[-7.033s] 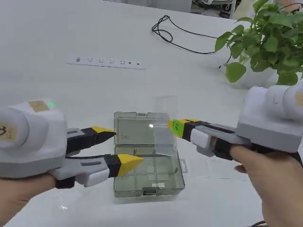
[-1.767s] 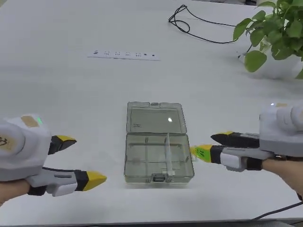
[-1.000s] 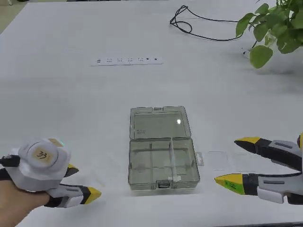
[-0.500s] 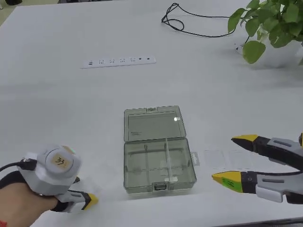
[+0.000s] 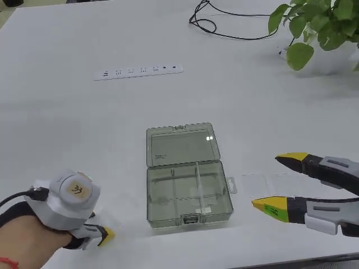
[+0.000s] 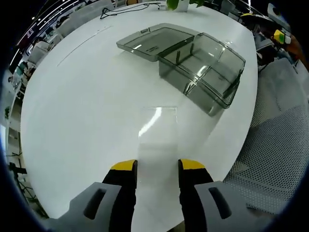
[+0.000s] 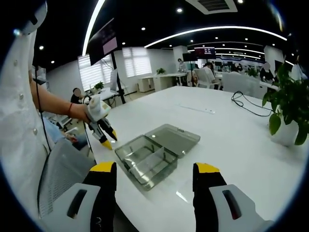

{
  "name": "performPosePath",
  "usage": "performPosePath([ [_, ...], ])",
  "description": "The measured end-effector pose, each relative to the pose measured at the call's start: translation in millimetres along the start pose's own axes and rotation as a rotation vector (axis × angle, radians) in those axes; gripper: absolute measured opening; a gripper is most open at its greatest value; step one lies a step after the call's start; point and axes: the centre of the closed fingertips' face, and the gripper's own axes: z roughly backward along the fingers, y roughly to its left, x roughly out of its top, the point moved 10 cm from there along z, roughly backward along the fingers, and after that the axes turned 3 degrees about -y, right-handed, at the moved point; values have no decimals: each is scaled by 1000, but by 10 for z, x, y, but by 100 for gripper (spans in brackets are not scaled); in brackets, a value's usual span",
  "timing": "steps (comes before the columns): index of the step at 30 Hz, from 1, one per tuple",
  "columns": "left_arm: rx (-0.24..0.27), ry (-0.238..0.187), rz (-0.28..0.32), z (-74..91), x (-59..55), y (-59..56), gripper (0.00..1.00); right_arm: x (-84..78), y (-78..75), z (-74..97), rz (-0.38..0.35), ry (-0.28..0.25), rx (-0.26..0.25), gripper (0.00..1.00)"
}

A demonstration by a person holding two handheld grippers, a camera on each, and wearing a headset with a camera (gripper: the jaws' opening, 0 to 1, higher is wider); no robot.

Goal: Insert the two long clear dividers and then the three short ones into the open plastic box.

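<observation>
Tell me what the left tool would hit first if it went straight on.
Probably the clear divider lying flat on the table just ahead of the left tool; the open box lies farther on, though depth is unclear.

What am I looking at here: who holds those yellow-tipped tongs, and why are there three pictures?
There is no robot: a person holds a two-jaw gripper in each hand. The head view comes from a headset camera looking down at the white table. The two round pictures come from cameras riding on the grippers. On the table lie an open plastic box, clear dividers to its right, a power strip, a cable and a potted plant. The left gripper points at another clear divider lying flat just ahead of its jaws. The right gripper hovers right of the box. Both are open and hold nothing.
</observation>
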Motion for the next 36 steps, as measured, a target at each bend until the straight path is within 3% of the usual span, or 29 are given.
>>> performPosePath([
  [12,-22,47,-23,10,48,1,32,11,11,13,1,-4,-16,64],
  [20,-52,64,4,8,71,33,31,22,31,18,5,-5,-17,64],
  [29,-68,34,44,30,55,15,30,11,56,24,7,7,-17,64],
  [36,-83,-31,124,90,15,-34,30,43,83,5,16,16,-10,64],
])
